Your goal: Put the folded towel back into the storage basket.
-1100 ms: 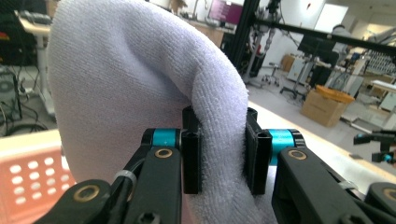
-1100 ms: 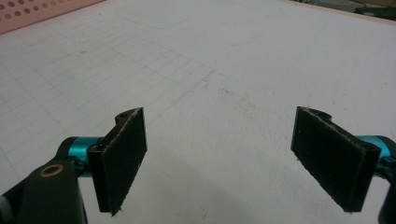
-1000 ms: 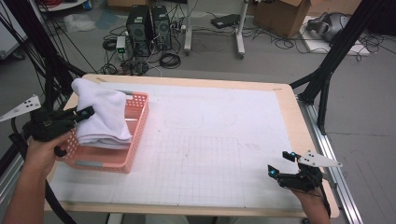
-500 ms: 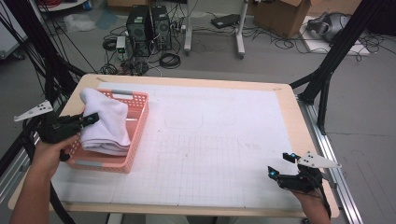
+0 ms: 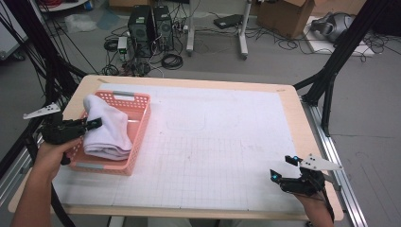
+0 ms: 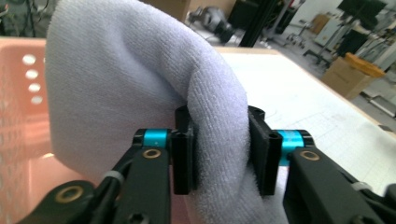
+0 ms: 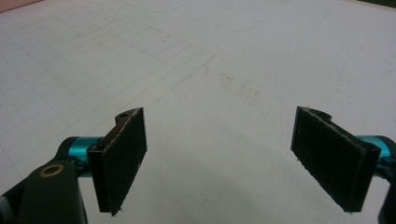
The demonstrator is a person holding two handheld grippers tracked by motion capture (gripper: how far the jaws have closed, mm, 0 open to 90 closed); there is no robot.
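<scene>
Table (image 5: 227, 156), pink basket (image 5: 137, 137) around towel (image 5: 106, 130)

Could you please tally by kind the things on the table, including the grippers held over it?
White towel: 1
Pink basket: 1
Grippers: 2, the left gripper with the towel between its jaws, which have just been opening, and the right gripper open over the white mat
White mat: 1
Total: 5
</scene>
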